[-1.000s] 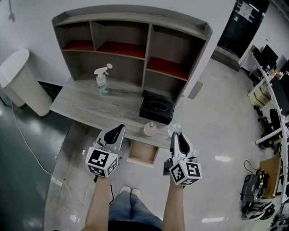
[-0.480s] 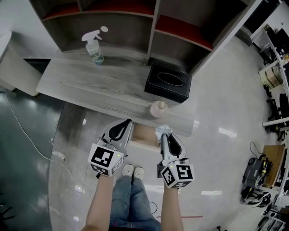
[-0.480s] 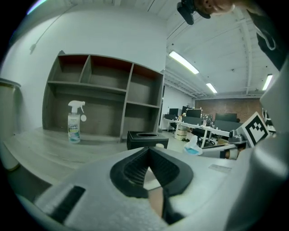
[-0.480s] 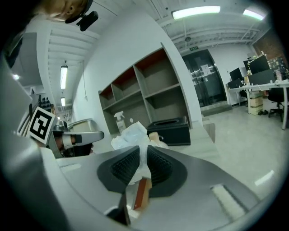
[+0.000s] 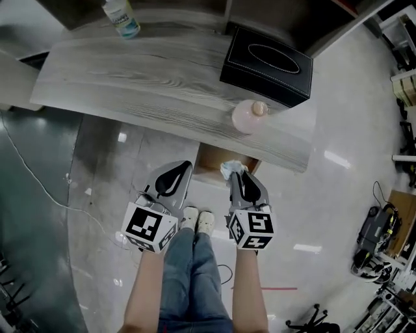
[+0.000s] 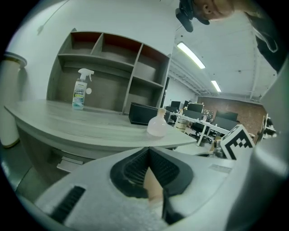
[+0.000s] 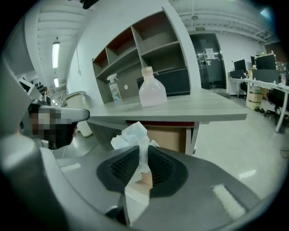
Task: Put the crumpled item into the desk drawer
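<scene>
The crumpled white tissue [image 5: 233, 169] [image 7: 133, 135] sticks out between the pads of my right gripper [image 5: 237, 178] [image 7: 143, 154]. The jaws are opening slightly, though the pads still press on the tissue. It hangs above the open wooden drawer [image 5: 209, 162] [image 7: 170, 135] under the grey desk [image 5: 162, 84]. My left gripper [image 5: 183, 168] [image 6: 148, 155] is beside it on the left, shut with nothing held, below the desk's front edge.
On the desk stand a pale pink bottle [image 5: 250, 116] [image 7: 151, 92] near the front edge, a black tissue box [image 5: 268, 57] behind it and a spray bottle [image 5: 120, 16] [image 6: 79, 90] at the back left. The person's feet [image 5: 198, 221] are on the glossy floor below.
Both grippers have come closer to the desk. The right one carried the tissue from beside the pink bottle to over the open drawer.
</scene>
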A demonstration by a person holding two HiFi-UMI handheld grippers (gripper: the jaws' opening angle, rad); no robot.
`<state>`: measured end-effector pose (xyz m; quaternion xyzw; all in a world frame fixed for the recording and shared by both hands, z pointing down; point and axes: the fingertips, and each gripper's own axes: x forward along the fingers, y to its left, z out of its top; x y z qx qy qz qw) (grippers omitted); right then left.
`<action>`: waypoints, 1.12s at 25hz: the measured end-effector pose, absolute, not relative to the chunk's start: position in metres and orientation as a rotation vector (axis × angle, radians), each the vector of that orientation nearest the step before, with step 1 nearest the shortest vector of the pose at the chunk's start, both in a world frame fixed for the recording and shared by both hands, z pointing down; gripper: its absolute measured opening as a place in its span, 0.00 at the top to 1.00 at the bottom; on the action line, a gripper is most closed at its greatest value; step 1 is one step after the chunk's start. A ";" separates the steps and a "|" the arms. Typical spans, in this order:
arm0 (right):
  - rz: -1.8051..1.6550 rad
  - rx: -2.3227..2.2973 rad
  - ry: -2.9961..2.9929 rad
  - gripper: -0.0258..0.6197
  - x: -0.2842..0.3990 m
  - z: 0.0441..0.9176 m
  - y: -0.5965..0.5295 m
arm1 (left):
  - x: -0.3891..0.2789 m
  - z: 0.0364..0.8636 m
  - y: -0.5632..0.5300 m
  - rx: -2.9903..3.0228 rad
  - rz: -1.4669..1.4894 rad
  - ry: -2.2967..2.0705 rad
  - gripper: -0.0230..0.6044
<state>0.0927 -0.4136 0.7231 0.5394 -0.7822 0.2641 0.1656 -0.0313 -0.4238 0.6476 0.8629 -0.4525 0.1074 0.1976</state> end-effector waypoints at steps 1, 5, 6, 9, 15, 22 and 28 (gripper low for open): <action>0.759 1.525 -2.216 0.84 0.092 0.731 -0.416 | -0.032 0.652 -0.422 2.411 0.303 -1.264 0.96; 0.815 1.482 -2.201 0.71 0.086 0.746 -0.417 | -0.037 0.658 -0.418 2.399 0.308 -1.271 0.96; 0.815 1.481 -2.201 0.71 0.086 0.745 -0.416 | -0.038 0.658 -0.417 2.396 0.306 -1.277 0.96; 0.803 1.491 -2.220 0.71 0.086 0.734 -0.416 | -0.041 0.651 -0.418 2.396 0.297 -1.293 0.96; 0.720 1.560 -2.314 0.79 0.095 0.669 -0.425 | -0.035 0.610 -0.431 2.443 0.265 -1.313 0.96; 0.562 1.672 -2.439 0.95 0.120 0.539 -0.433 | -0.015 0.497 -0.448 2.566 0.172 -1.334 0.96; 0.339 1.823 -2.522 0.95 0.158 0.413 -0.440 | 0.003 0.394 -0.456 2.706 0.035 -1.342 0.96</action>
